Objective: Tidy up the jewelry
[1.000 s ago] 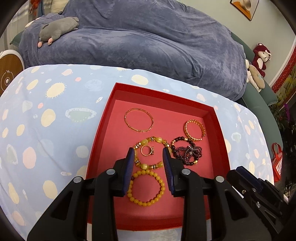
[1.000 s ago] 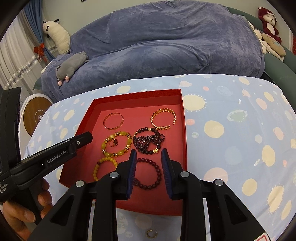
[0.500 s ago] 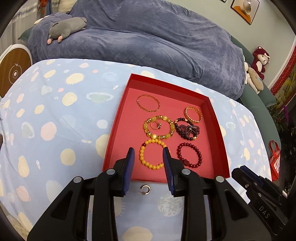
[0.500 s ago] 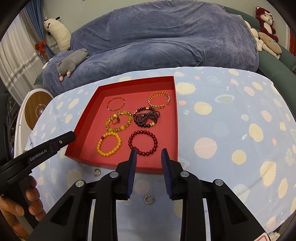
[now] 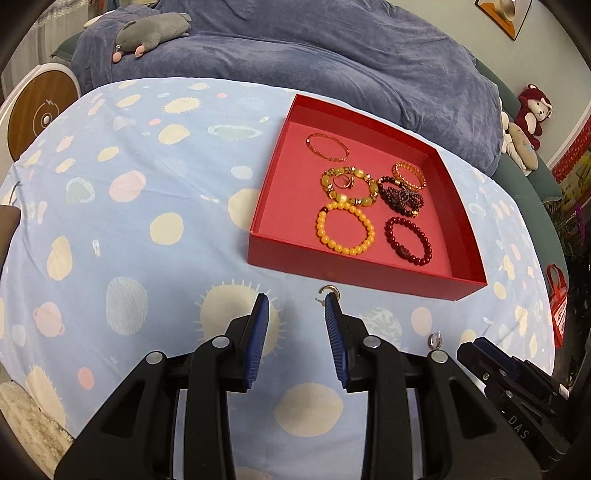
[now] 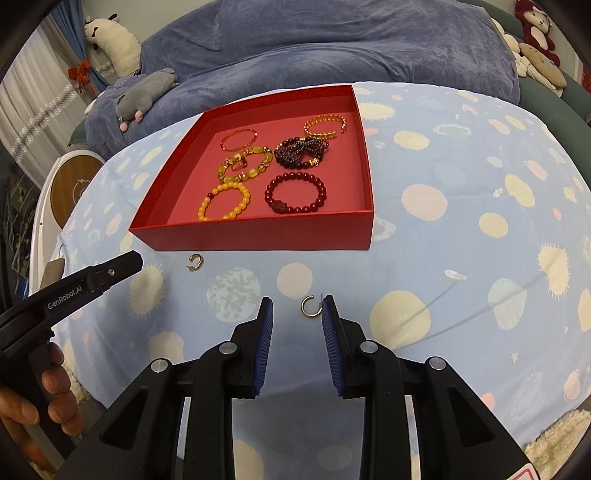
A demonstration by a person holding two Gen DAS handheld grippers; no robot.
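Note:
A red tray (image 5: 343,266) (image 6: 258,236) sits on the blue spotted cloth and holds several bracelets, among them a yellow bead bracelet (image 5: 345,229) (image 6: 224,202) and a dark red bead bracelet (image 5: 408,240) (image 6: 295,193). Two small gold hoop earrings lie on the cloth in front of the tray: one (image 5: 330,290) (image 6: 195,261) just past my left gripper's right fingertip, one (image 5: 436,339) (image 6: 311,306) between my right gripper's fingertips. My left gripper (image 5: 296,310) is open and empty. My right gripper (image 6: 297,312) is open and empty.
A blue blanket-covered couch (image 5: 332,55) with a grey plush toy (image 5: 151,33) lies behind the table. A round wooden-topped device (image 5: 40,110) stands at the left. Plush toys (image 5: 528,122) sit at the far right. The table's near edge is just below the grippers.
Both grippers have pulled back from over the tray toward the table's front edge. The two earrings on the cloth have come into view near the fingertips. Both grippers stay open.

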